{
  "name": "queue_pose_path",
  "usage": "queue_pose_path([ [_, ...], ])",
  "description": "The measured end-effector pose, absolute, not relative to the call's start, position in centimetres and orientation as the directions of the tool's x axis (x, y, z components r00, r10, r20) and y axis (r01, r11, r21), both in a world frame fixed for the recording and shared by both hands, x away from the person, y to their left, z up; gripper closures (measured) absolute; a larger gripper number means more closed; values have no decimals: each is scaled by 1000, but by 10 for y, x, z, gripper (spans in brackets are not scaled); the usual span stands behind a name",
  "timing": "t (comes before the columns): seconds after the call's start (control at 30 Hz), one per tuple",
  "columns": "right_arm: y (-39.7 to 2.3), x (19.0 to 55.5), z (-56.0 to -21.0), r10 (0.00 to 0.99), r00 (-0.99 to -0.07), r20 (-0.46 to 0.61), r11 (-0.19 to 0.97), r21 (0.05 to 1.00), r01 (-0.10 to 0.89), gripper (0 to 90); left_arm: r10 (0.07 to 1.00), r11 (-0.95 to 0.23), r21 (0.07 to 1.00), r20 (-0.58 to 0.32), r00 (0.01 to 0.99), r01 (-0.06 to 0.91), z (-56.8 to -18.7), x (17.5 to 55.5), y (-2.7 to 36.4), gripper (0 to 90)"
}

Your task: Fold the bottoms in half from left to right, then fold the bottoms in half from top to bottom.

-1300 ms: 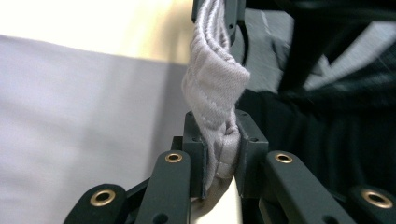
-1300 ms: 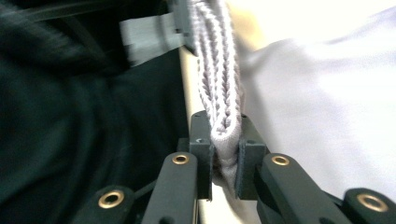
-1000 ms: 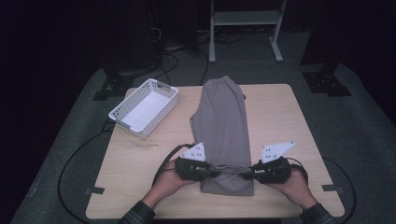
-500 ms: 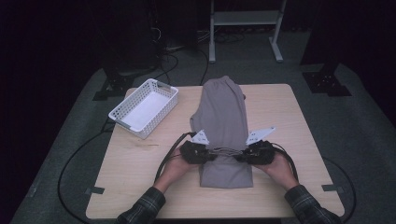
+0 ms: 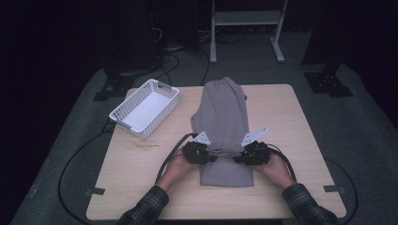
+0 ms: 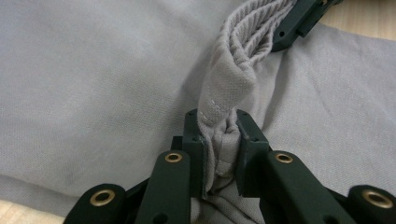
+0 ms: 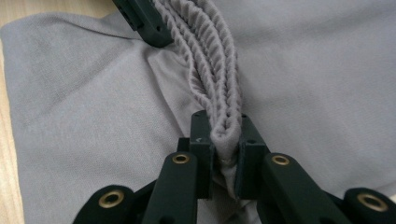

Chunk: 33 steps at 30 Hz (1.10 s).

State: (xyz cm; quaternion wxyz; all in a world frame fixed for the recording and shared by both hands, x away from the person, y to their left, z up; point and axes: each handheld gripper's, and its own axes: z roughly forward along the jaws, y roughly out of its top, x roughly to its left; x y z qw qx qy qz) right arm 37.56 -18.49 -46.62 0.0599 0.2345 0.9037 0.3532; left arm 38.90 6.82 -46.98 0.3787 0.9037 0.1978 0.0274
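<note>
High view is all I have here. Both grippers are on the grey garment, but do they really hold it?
Observer: Yes. The left gripper is shut on the garment's ribbed band, bunched between its jaws.
Operator: And the right one?
Observer: The right gripper clamps the same band, folded into ridges.
Operator: Is the band slack between them?
Observer: It runs raised from one gripper to the other, above the flat cloth.
</note>
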Motion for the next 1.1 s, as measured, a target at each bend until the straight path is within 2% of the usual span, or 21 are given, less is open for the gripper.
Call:
queue_pose_path([
  [0.4,-188,363,-468,433,-897,93,642,667,379,804,331,-663,682,-102,938,308,-468,366,69,775],
  [0.73,-187,338,-466,389,-915,106,672,646,361,804,290,-690,666,-107,951,285,-467,338,69,776],
  [1.1,-187,306,-465,336,-934,122,695,637,333,804,241,-697,659,-155,958,282,-467,306,70,775],
])
